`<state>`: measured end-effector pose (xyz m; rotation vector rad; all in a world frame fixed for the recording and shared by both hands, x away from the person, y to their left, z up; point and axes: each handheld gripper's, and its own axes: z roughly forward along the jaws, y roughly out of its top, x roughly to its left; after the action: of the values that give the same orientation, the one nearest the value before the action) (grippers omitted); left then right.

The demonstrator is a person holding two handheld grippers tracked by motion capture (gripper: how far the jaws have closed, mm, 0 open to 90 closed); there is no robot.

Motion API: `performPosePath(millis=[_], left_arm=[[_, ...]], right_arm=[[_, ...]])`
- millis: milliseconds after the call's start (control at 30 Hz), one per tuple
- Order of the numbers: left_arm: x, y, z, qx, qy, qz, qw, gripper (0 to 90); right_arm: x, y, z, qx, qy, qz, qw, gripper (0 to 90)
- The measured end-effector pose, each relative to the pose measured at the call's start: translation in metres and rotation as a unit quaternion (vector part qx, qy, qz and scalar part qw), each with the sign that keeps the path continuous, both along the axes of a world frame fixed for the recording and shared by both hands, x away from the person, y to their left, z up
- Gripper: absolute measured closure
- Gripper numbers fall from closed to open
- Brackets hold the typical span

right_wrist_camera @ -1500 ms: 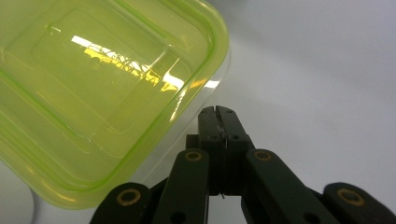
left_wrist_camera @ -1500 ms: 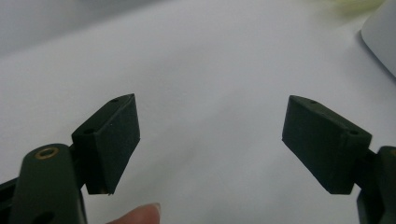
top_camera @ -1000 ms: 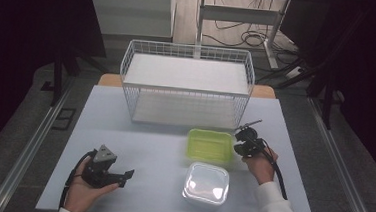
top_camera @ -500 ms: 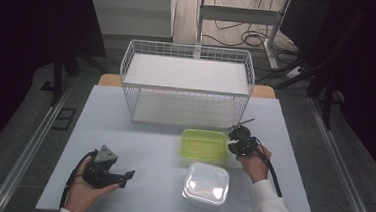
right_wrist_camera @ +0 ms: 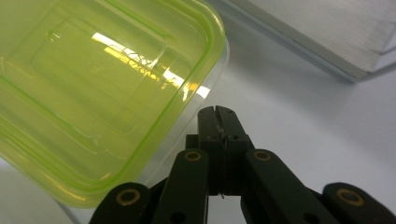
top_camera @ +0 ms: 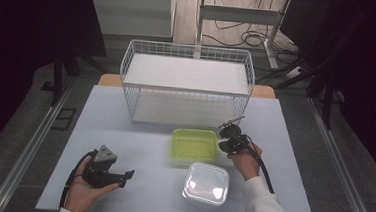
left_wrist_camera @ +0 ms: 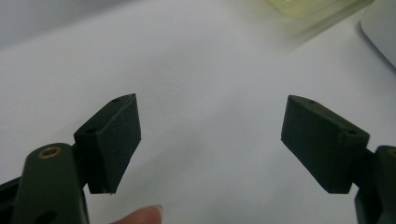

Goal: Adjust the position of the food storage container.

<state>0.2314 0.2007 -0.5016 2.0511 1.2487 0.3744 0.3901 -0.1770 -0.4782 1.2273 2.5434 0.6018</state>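
A: Where does the green box (top_camera: 194,145) sit?

B: On the table (top_camera: 124,126), near its middle, just in front of the wire basket (top_camera: 187,81). The clear lid (top_camera: 206,182) lies flat beside its near right corner, close, though I cannot tell if they touch.

A: The right gripper (top_camera: 228,139)?

B: At the box's right rim, jaws pressed together with nothing between them. In the right gripper view the closed tip (right_wrist_camera: 217,116) sits just beside the rounded corner of the green box (right_wrist_camera: 93,93); whether it touches is unclear.

A: How will the box handle?

B: My judgement: thin translucent plastic, empty, so light. The walls should flex a little, and the glossy surface looks slippery. On this smooth table it probably skids at a nudge instead of staying put.

A: Best place to take hold?

B: Over the rim, one jaw inside the wall and one outside, mid-side and not on the curved corner. A moderate pinch; a hard one may bow the wall.

A: The left gripper (top_camera: 121,175)?

B: Resting low on the near left of the table, well apart from the box, jaws spread wide and empty.
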Motion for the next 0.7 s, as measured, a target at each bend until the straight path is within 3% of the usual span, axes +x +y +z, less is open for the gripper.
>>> performPosePath(millis=[233,500,700], left_arm=[[0.001,0.001,0.000,0.000,-0.001,0.002,1.0000,19.2],[0.000,0.000,0.000,0.002,-0.002,0.004,1.0000,18.8],[0.001,0.000,0.000,0.002,-0.005,0.006,1.0000,18.8]], right_arm=[[-0.004,0.013,0.000,0.012,0.001,0.028,0.9995,89.3],[-0.005,0.013,0.003,0.023,0.001,0.035,0.9991,89.2],[-0.008,0.009,0.008,0.029,-0.012,0.037,0.9988,89.2]])
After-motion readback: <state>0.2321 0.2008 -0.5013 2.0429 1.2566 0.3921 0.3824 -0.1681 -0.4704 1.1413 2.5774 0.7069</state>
